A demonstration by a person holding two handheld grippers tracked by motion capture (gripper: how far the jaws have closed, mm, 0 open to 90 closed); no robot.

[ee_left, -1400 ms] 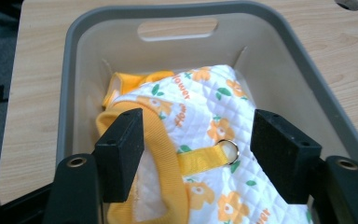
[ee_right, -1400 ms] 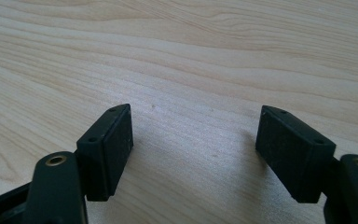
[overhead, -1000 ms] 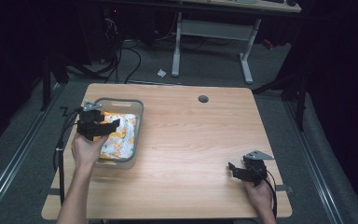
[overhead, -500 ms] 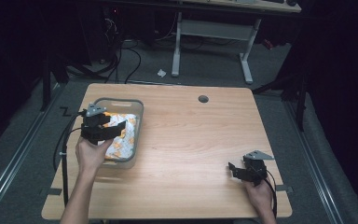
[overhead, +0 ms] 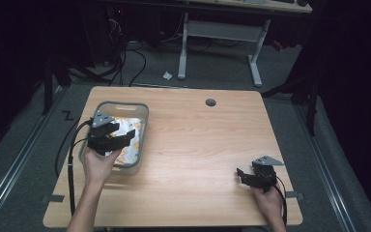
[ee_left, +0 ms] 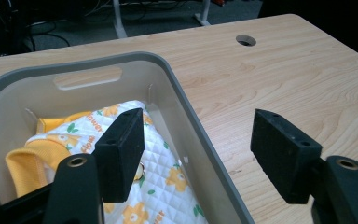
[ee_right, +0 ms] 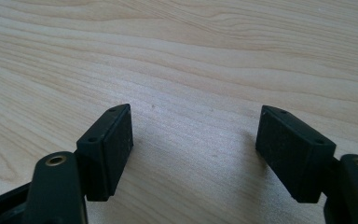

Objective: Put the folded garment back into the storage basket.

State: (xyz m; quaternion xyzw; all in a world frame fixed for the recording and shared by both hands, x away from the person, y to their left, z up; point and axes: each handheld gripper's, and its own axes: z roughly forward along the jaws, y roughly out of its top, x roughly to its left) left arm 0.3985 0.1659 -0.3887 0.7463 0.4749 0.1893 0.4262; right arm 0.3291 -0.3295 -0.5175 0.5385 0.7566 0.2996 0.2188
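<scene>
From the high view, a grey plastic bin (overhead: 138, 112) sits on the left part of the wooden table (overhead: 207, 145). Inside it lies a soft quilted cloth (overhead: 131, 140), white with orange flowers and a yellow edge. The left gripper (overhead: 121, 140) hangs over the bin, right above the cloth. The right gripper (overhead: 244, 175) rests low near the front right corner of the table, well apart from the bin.

In the left gripper view, the left gripper (ee_left: 198, 144) has its jaws wide apart with nothing between them. One jaw is over the cloth (ee_left: 165, 182) inside the bin. The other jaw is over the bare table (ee_left: 270, 84), outside the bin wall (ee_left: 200, 135). The cloth looks bunched up, not folded flat.

In the right gripper view, the right gripper (ee_right: 193, 149) also has its jaws wide apart and holds nothing. Under it there is plain wood (ee_right: 182, 56).

I think the job is about the cloth and the bin. The cloth is all inside the bin now and no jaw grips it. So either it is put away and the job is nearly done, or it has yet to be taken out. The pictures cannot tell me which.
</scene>
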